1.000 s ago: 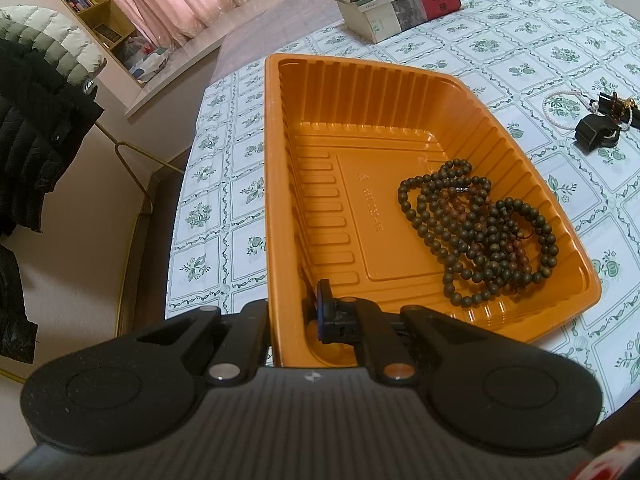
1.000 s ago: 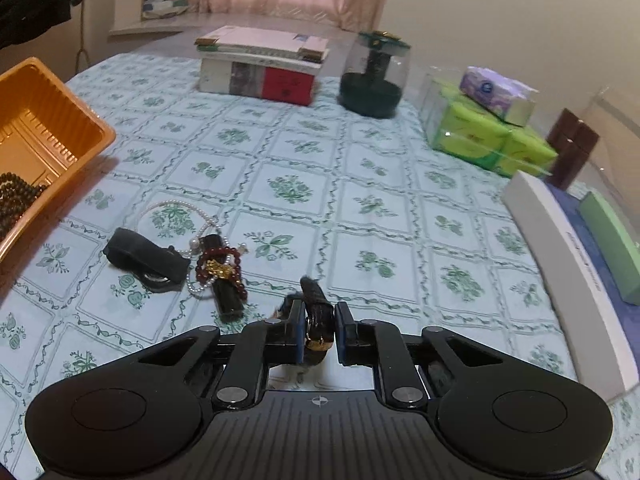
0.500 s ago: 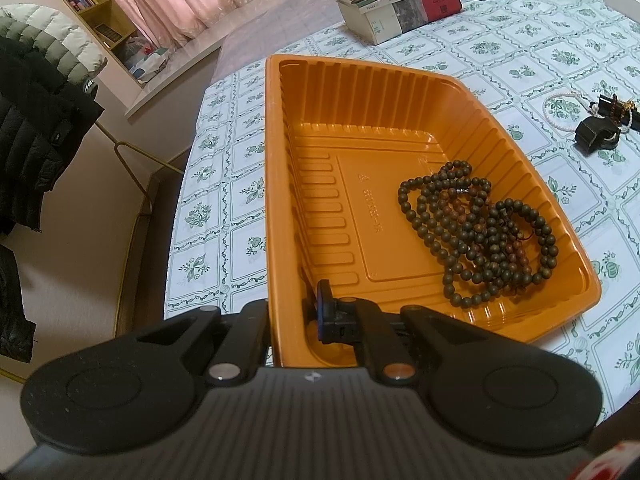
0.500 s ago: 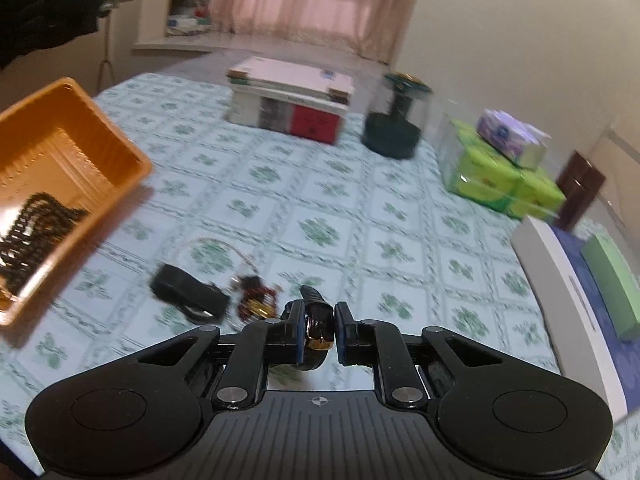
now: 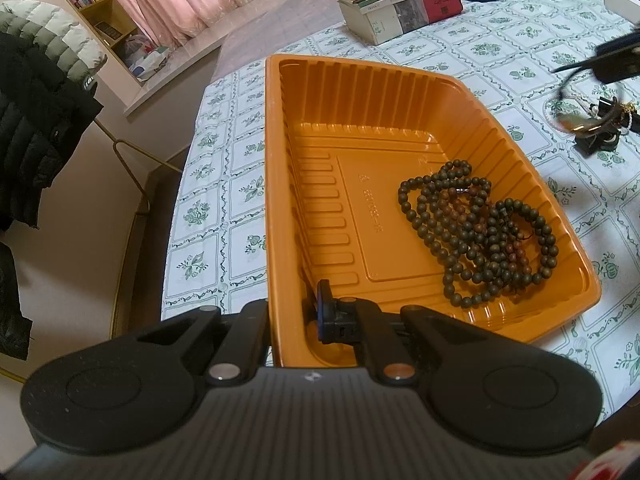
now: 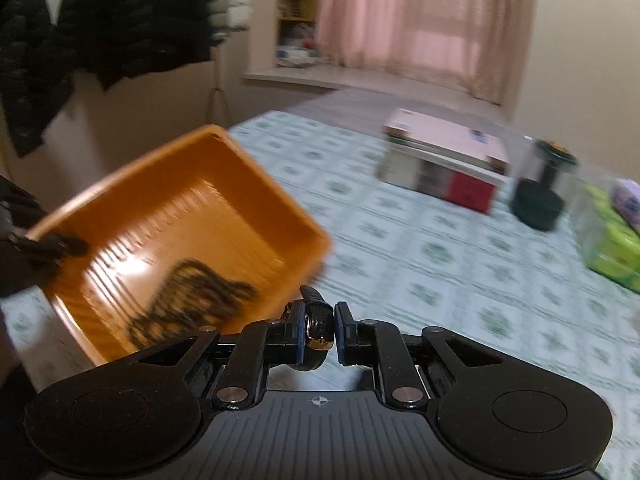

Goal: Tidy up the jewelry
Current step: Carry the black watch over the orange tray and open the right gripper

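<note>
An orange plastic tray (image 5: pixel 360 128) lies on the patterned tablecloth and holds a heap of dark bead strands (image 5: pixel 480 232). My left gripper (image 5: pixel 296 316) is shut on the tray's near wall. My right gripper (image 6: pixel 318 324) is shut on a black watch strap (image 6: pixel 316 318) and holds it in the air beside the tray (image 6: pixel 248 172), whose beads (image 6: pixel 188 300) show blurred. In the left wrist view the right gripper (image 5: pixel 618 62) enters at the far right, with the watch (image 5: pixel 576 124) hanging under it. More jewelry (image 5: pixel 608 128) lies on the cloth there.
A stack of books (image 5: pixel 400 4) lies at the back of the table, next to a dark jar (image 6: pixel 540 196). Green tissue packs (image 6: pixel 612 240) stand at the right. Black coats (image 5: pixel 36 120) hang at the left, beyond the table edge.
My right gripper has lifted the watch off the cloth and swung left toward the tray. The left gripper and the tray have not moved.
</note>
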